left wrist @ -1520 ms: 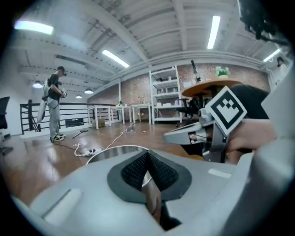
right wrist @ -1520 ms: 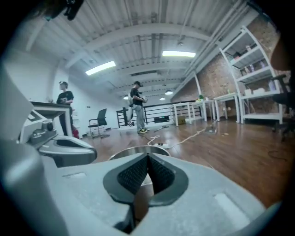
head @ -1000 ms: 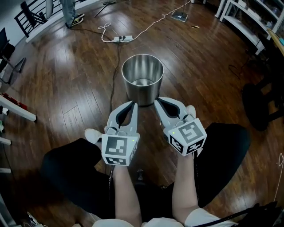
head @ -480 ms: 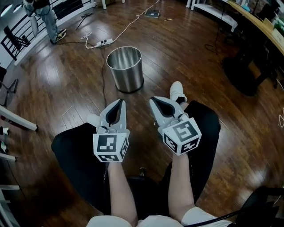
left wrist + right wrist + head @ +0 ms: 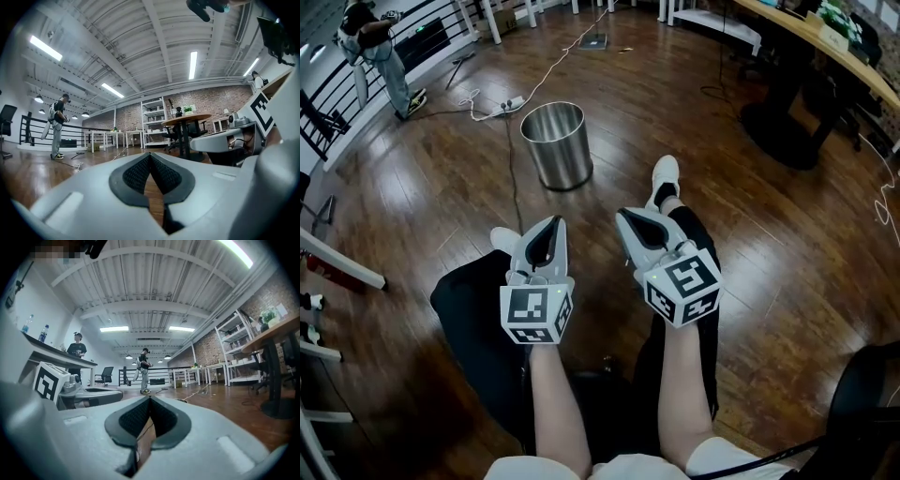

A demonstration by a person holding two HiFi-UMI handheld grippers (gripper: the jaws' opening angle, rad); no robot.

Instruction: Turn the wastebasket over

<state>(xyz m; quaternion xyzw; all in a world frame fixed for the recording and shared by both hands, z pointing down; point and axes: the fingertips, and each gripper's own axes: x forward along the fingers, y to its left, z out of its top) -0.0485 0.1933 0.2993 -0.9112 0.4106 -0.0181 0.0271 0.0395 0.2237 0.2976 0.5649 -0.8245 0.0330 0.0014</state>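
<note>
at twelve o'clock my bin stands upright on the floor; left tongs and right tongs pressed together, empty.

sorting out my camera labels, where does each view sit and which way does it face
Head view: on the wearer's head, looking steeply down at the wood floor, the upright wastebasket, their arms, legs, left gripper and right gripper.
Left gripper view: on the left gripper, looking level along its shut jaws; the right gripper shows at right.
Right gripper view: on the right gripper, level along its shut jaws; the left gripper shows at left.
Shared: all three show the person standing by the railing.
</note>
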